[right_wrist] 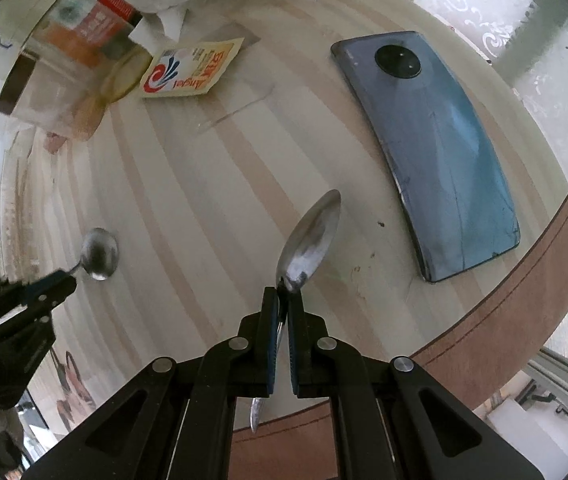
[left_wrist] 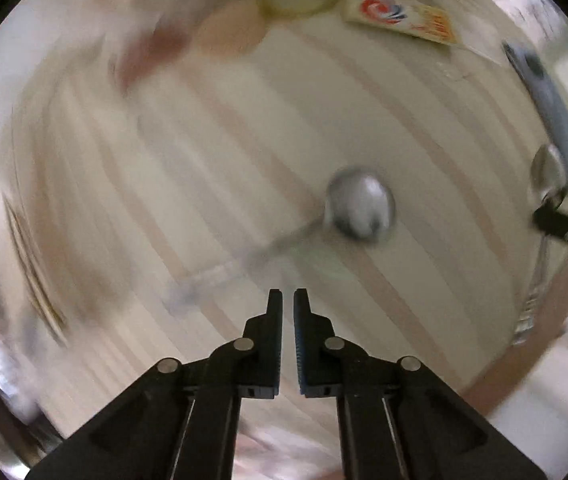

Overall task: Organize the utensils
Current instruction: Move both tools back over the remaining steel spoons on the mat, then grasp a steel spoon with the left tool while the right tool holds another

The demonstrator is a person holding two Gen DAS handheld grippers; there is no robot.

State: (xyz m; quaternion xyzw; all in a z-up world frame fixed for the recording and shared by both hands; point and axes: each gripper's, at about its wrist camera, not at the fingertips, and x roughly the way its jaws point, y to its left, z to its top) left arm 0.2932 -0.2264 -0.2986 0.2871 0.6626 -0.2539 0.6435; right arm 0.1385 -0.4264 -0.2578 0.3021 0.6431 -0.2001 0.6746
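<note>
A steel spoon (left_wrist: 358, 208) lies on the striped table, bowl up-right, its handle running down-left ahead of my left gripper (left_wrist: 288, 296). The view is motion-blurred. The left gripper's jaws are nearly closed with nothing between them. My right gripper (right_wrist: 283, 294) is shut on a second steel spoon (right_wrist: 312, 238) at the neck, the bowl pointing forward above the table. The first spoon (right_wrist: 99, 253) shows at the left of the right wrist view, just beyond the left gripper (right_wrist: 65, 282). The held spoon (left_wrist: 546, 172) and right gripper show at the right edge of the left wrist view.
A blue phone (right_wrist: 428, 148) lies face down at the right near the table's brown edge (right_wrist: 524, 304). A yellow sachet (right_wrist: 189, 68) and a clutter of boxes and plastic bags (right_wrist: 79, 36) sit at the far left.
</note>
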